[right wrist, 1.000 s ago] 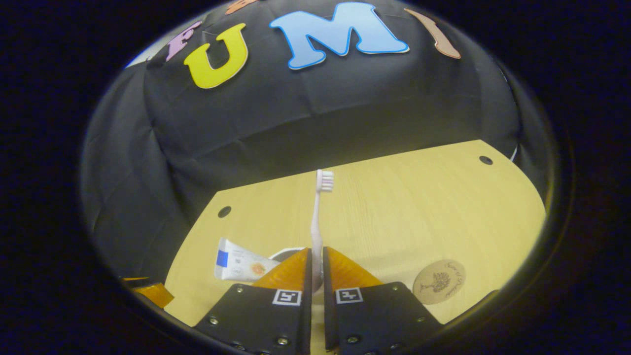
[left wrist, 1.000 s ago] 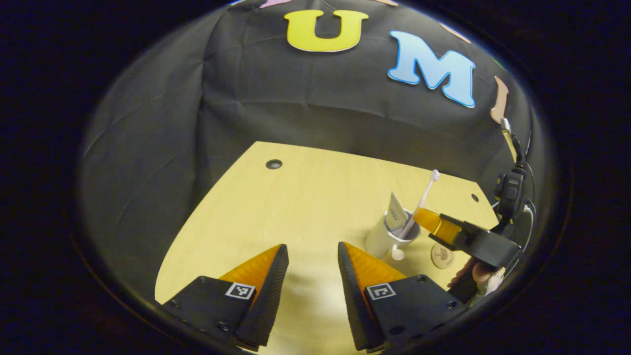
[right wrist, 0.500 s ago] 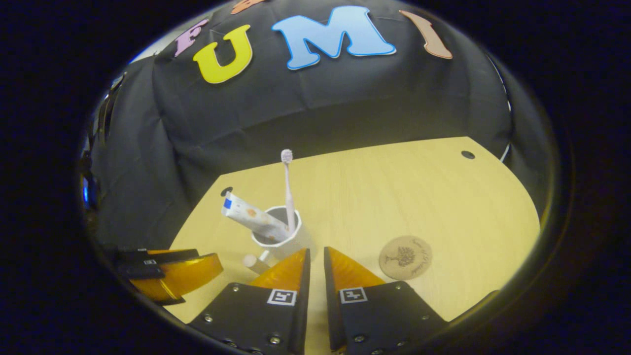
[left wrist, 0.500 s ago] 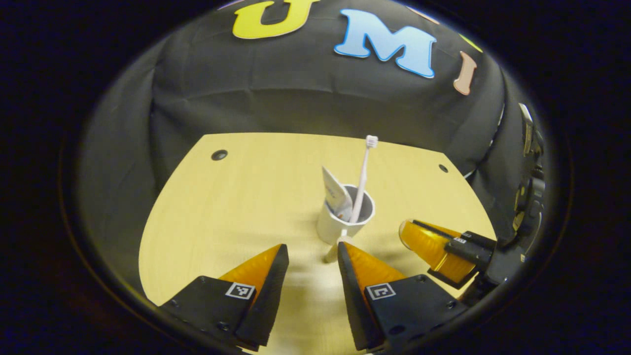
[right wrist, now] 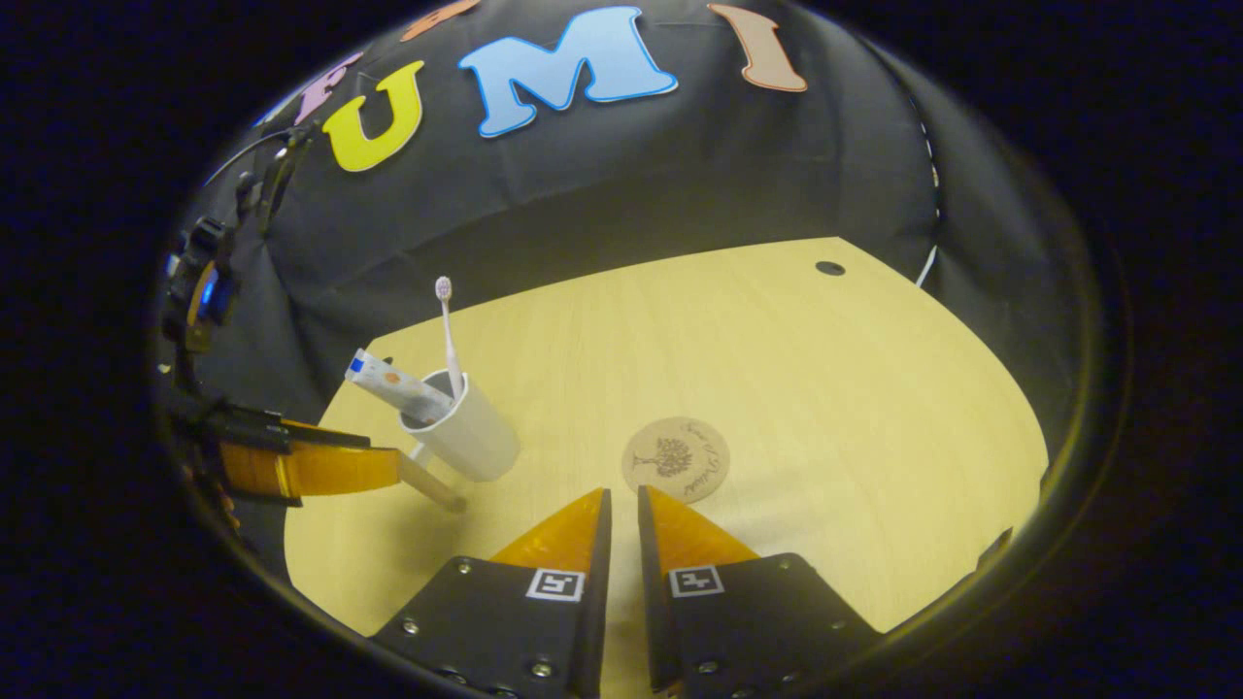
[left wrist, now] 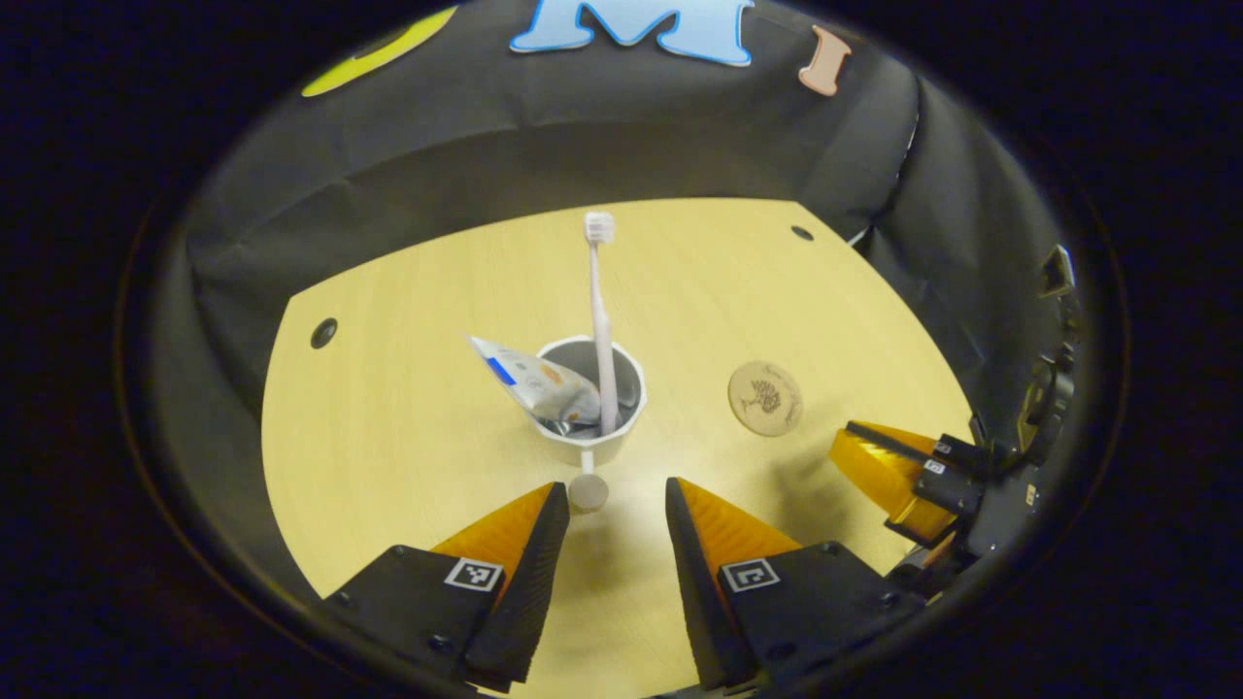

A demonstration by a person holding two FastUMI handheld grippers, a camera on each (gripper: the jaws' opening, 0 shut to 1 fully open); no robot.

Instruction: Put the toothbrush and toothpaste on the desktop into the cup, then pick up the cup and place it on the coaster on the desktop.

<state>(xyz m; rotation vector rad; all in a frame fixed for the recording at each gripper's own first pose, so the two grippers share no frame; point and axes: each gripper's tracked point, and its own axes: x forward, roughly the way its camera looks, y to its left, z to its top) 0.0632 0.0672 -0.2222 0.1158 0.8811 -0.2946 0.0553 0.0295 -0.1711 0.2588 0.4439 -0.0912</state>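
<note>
The white cup stands on the wooden desktop. In it are the upright toothbrush and the toothpaste tube, which leans out to the left. My left gripper is open, and the end of the cup's handle sits just ahead of its gap, near the left finger. The round coaster lies bare to the right of the cup. In the right gripper view the cup stands at left and the coaster lies just ahead of my right gripper, which is shut and holds nothing.
My right gripper shows low on the right, beyond the coaster. The left gripper reaches in beside the cup's handle. Cable holes mark the desktop's far corners. Black cloth walls close the back and sides.
My right gripper let go of the toothbrush, left it standing in the cup and drew back toward the coaster. My left gripper swung over, so the cup's handle now lies by its fingertips.
</note>
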